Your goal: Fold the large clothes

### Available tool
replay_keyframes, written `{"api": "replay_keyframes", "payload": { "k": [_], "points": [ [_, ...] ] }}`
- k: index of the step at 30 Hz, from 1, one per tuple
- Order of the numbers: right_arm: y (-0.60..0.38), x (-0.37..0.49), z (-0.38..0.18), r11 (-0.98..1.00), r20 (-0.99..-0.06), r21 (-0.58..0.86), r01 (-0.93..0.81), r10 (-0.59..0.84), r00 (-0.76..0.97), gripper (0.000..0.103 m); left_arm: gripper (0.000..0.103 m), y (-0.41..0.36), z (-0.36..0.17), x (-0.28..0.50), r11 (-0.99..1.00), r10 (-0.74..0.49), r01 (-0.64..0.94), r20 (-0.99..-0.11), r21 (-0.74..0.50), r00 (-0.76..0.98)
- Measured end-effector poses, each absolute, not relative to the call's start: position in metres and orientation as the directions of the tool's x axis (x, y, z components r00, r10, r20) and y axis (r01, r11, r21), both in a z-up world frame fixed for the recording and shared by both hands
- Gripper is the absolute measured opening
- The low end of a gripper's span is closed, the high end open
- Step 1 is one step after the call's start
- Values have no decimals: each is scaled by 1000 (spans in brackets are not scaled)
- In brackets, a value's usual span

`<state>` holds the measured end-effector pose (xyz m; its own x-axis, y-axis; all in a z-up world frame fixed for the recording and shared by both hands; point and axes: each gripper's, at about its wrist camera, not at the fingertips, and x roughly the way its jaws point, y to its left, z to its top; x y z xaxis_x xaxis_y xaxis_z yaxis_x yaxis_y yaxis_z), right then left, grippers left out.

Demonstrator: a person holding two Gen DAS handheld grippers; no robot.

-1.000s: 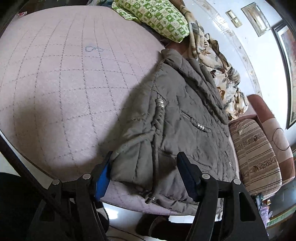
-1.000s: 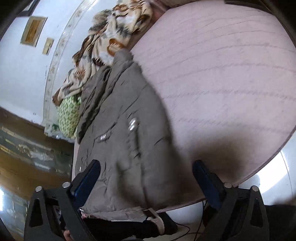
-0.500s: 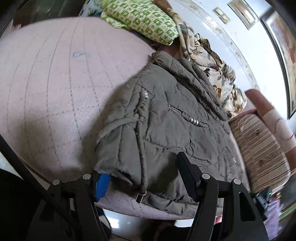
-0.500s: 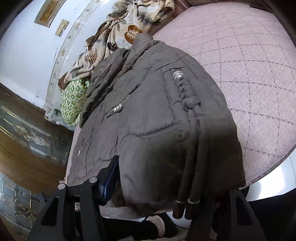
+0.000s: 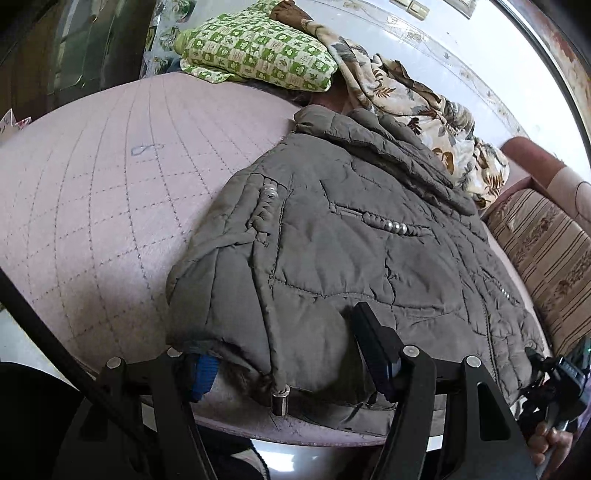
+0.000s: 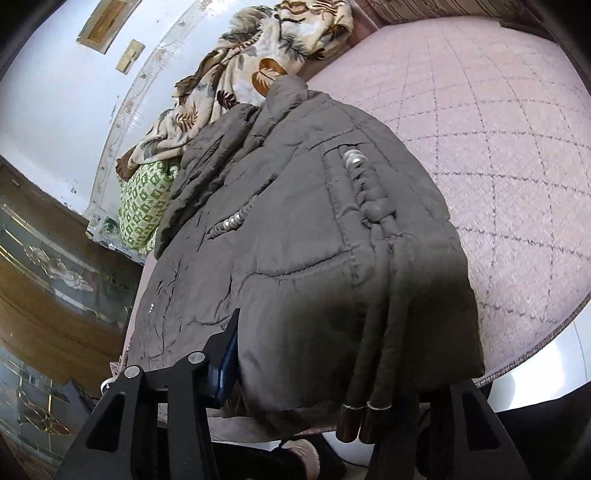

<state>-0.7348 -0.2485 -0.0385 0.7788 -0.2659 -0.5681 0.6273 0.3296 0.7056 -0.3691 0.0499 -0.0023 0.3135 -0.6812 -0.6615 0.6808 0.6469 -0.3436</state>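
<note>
Both tongs clench the jacket (image 5: pixel 369 258) hem – left gripper (image 5: pixel 284 369), right gripper (image 6: pixel 325 373) just closing on it; bulky, soft, slumping padding; grip thick seamed edges.

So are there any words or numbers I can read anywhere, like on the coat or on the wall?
No readable words or numbers anywhere.
Jacket: no label or brand shows.
Pink quilted cover: a small blue scribble, a loop, not clearly a letter or number.
Green checked cloth: leaf shapes only, no writing.
Wall plates and framed picture: too small and blurred to tell.
</note>
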Motion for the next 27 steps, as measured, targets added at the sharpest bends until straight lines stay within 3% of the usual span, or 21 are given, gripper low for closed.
{"api": "replay_keyframes", "payload": {
  "k": [3, 4, 5, 8, 10, 18, 27],
  "points": [
    [-251, -736, -40, 311, -565, 721, 620, -255, 785, 55, 66, 48, -2, -370, 649, -674, 688, -666, -325, 321],
    [-252, -737, -41, 305, -560, 728, 615, -253, 789, 55, 61, 49, -2, -370, 647, -675, 690, -665, -324, 320],
    [-252, -738, -41, 306, -557, 729, 613, -255, 790, 54, 50, 49, -1, -370, 642, -680, 694, -661, -326, 318],
    [-248, -735, -36, 352, -559, 704, 617, -262, 787, 29, 27, 47, 3, -376, 626, -689, 717, -647, -305, 326],
    [-243, -728, -26, 404, -574, 653, 641, -288, 767, 25, 20, 44, 10, -383, 621, -690, 738, -630, -264, 356],
    [-228, -725, 19, 557, -535, 504, 660, -399, 745, 21, 14, 39, 39, -407, 609, -698, 785, -547, -113, 462],
    [-214, -722, 59, 638, -497, 376, 671, -472, 728, 21, 14, 43, 64, -421, 593, -721, 805, -466, -32, 513]
  ]
}}
